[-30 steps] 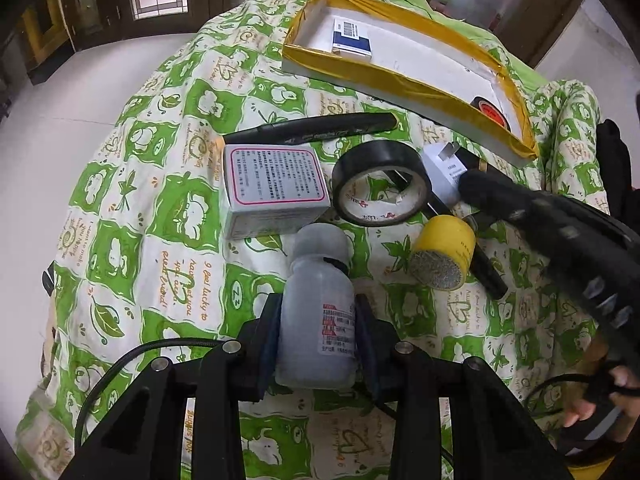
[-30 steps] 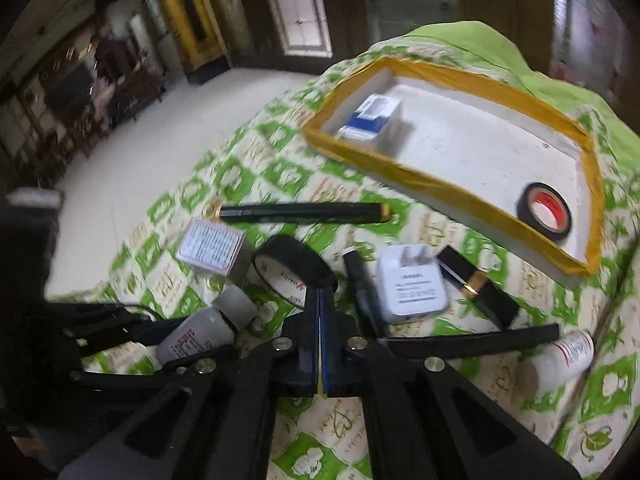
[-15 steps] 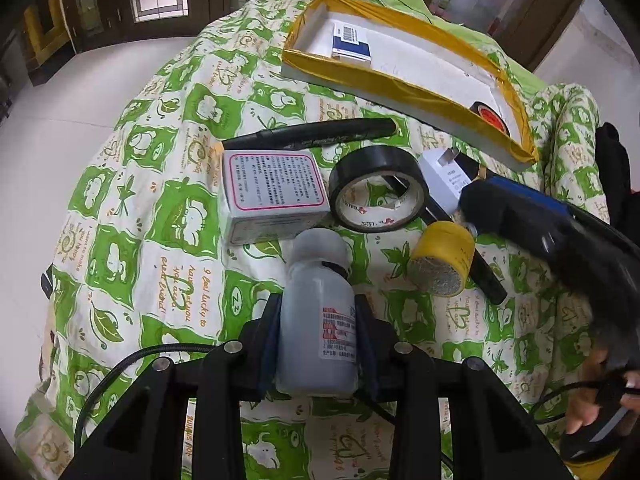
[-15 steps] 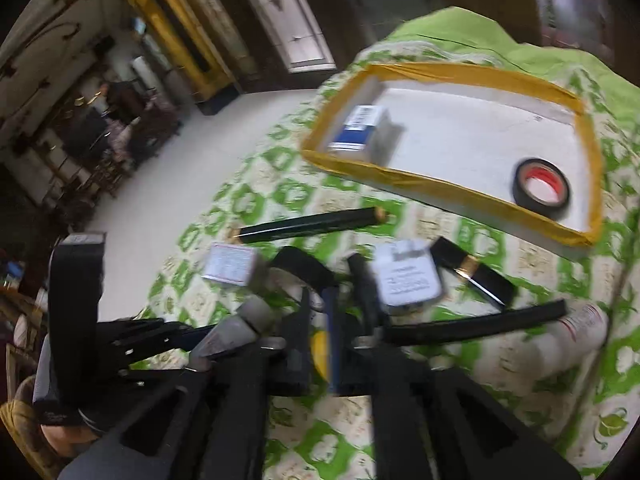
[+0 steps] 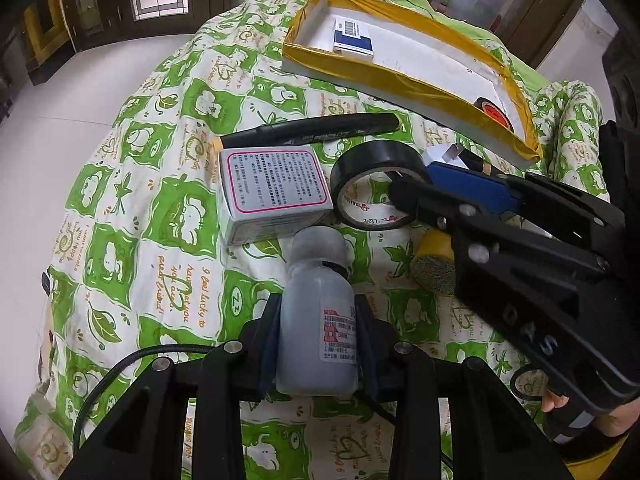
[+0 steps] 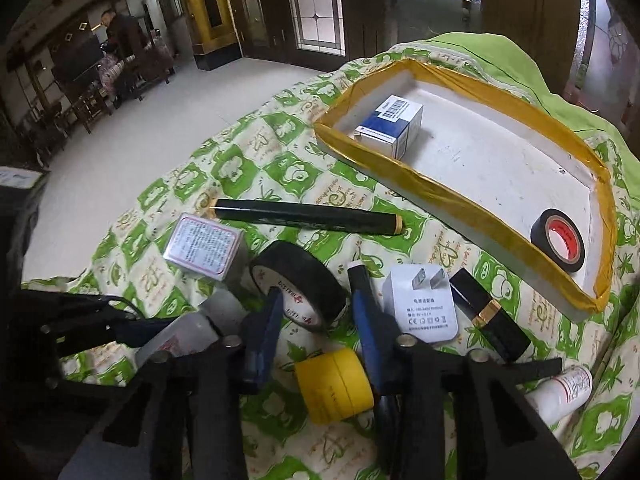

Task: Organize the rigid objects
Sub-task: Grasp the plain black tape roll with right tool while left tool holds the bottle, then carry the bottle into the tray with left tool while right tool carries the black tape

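The grey bottle (image 5: 318,316) is sitting clamped between the left gripper's (image 5: 316,320) jaws, low over the green quilt (image 5: 132,208). At its two o'clock, the right gripper's (image 6: 316,312) jaws are closing around the black tape roll (image 6: 298,286), one finger inside the ring, pads not yet pressing.

Your cloth (image 5: 132,216): soft printed cotton, matt | tape roll (image 6: 298,286): glossy black vinyl | bottle (image 5: 316,320): translucent plastic, paper label | tray (image 6: 472,216): white foam, probably, rim in shiny yellow tape | charger (image 6: 428,308): smooth white plastic
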`<state>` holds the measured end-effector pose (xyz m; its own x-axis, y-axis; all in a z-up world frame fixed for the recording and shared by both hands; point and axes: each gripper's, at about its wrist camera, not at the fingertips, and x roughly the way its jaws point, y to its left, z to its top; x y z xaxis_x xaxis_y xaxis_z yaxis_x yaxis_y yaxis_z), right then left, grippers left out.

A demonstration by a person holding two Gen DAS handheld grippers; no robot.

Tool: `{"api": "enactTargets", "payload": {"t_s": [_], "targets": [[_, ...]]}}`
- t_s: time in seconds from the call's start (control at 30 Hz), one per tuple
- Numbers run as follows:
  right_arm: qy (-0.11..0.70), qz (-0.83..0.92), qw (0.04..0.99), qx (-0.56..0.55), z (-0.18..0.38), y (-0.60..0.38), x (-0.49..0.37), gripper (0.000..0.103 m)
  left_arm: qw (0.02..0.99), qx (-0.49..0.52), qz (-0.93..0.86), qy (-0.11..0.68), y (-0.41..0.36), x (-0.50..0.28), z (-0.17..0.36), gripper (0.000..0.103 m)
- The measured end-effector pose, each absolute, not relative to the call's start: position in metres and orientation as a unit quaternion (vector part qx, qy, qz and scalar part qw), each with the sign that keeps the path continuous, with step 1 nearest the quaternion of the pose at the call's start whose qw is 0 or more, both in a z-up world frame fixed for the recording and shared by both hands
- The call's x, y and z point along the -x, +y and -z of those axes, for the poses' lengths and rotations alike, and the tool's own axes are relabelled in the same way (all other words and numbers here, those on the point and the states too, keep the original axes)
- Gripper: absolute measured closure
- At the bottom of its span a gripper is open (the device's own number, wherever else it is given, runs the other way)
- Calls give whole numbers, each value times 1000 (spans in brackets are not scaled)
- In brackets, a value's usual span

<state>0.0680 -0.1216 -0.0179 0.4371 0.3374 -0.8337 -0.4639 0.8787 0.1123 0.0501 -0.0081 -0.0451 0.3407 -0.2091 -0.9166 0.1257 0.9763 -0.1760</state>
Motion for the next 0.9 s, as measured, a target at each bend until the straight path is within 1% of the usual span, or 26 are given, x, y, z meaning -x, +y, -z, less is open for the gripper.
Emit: {"api": "enactTargets", "payload": {"t_s": [0.17, 0.23, 0.3, 0.9], "targets": [[466, -224, 853, 73, 17, -123, -69, 85, 818, 36, 102, 565, -9, -50, 45, 67], [462, -221, 856, 70, 14, -125, -68, 93, 819, 36, 102, 564, -9, -50, 45, 67], [456, -220, 860, 65, 10, -128, -68, 96, 821, 35, 102, 561, -9, -49, 44, 67], [407, -204, 888, 65, -20, -139, -58, 96, 851, 59, 115, 509, -2, -36, 22, 67]]}}
